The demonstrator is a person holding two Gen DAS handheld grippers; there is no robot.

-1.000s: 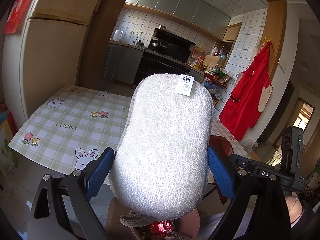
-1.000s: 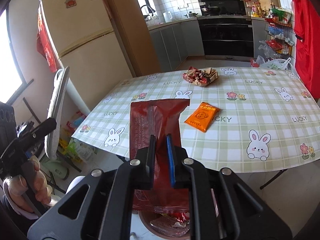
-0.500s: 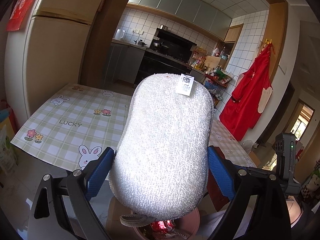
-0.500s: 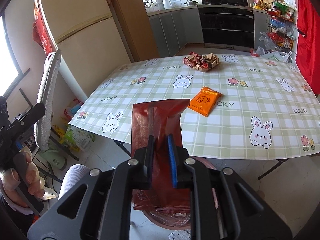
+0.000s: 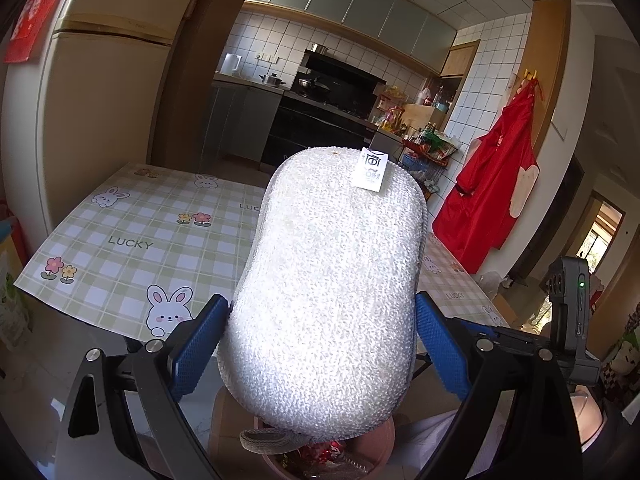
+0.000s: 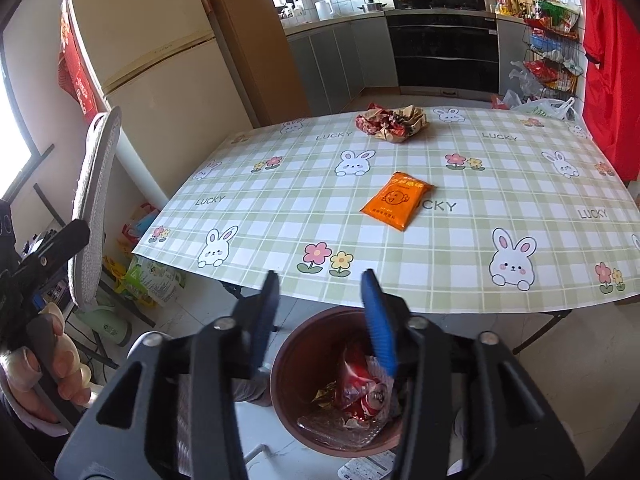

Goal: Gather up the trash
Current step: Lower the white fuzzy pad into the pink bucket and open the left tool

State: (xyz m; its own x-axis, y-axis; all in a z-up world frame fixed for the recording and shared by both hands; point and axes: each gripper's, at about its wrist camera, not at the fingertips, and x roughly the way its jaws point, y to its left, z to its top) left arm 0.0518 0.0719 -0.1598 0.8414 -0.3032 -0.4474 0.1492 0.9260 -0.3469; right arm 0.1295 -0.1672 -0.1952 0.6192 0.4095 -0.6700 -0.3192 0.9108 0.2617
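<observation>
The left claw (image 5: 320,344) squeezes a big white pad (image 5: 328,288) between its blue fingers (image 5: 196,352), one on each side. The pad stands upright with a small tag (image 5: 374,170) at its 1 o'clock corner.

The right claw (image 6: 320,320) is wide open and holds nothing. It hangs over a brown bin (image 6: 340,384) on the floor, at the near edge of the desk (image 6: 460,264). Red wrappers (image 6: 360,388) and other trash lie inside the bin.

On the desk, an orange packet (image 6: 398,200) lies flat at 12 o'clock from the right claw. Well past it, near the far edge, sits a crumpled heap of wrappers (image 6: 392,122).
</observation>
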